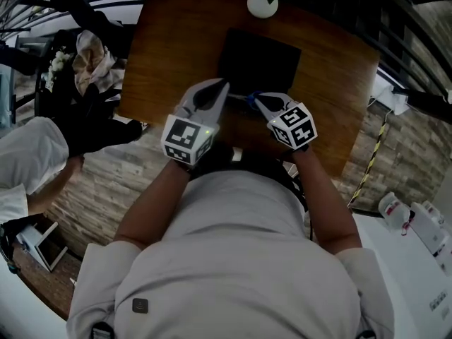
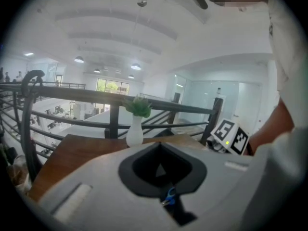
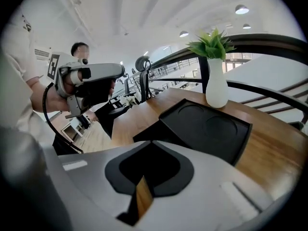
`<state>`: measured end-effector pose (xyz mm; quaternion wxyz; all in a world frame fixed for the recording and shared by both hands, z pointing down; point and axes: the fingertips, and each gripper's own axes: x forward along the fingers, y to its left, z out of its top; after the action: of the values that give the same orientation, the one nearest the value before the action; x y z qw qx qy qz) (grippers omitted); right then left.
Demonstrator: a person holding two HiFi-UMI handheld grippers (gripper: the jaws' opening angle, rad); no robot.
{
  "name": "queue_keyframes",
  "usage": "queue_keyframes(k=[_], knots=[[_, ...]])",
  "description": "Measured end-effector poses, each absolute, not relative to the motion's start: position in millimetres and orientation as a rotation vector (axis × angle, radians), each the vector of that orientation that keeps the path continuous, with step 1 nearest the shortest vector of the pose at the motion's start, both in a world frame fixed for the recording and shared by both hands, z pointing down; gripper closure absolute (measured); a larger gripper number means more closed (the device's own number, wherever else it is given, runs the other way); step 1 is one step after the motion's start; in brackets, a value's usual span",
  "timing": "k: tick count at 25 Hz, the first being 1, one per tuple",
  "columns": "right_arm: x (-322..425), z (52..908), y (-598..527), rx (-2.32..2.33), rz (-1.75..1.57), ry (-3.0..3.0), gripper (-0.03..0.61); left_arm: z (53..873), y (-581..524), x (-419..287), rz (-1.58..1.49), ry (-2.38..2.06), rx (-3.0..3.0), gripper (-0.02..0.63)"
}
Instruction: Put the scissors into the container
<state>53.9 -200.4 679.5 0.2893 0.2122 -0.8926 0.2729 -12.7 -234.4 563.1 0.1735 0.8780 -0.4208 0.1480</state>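
Only a small blue piece of the scissors (image 1: 251,99) shows, on the wooden table (image 1: 162,55) between my two grippers. In the left gripper view the scissors (image 2: 169,195) appear as a blue bit through the slit below the jaws. The container is a flat black tray (image 1: 258,62) just beyond both grippers, and the tray (image 3: 207,126) lies ahead of the right gripper. My left gripper (image 1: 224,85) (image 2: 160,144) is shut, tips meeting with nothing between them. My right gripper (image 1: 258,99) (image 3: 153,142) is shut too, with only wood showing through its slit.
A white vase (image 1: 262,4) (image 2: 134,131) (image 3: 216,88) with a green plant stands at the table's far edge behind the tray. A dark metal railing (image 2: 96,95) runs past the table. Another person (image 1: 28,154) sits at the left, below the table level.
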Motion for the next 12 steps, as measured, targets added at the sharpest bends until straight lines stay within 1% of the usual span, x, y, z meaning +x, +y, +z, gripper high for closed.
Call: queue_keyframes(k=[12], knots=[[65, 611, -204, 0.684, 0.674, -2.438, 0.572, 507, -226, 5, 0.341, -1.129, 2.573, 0.614]])
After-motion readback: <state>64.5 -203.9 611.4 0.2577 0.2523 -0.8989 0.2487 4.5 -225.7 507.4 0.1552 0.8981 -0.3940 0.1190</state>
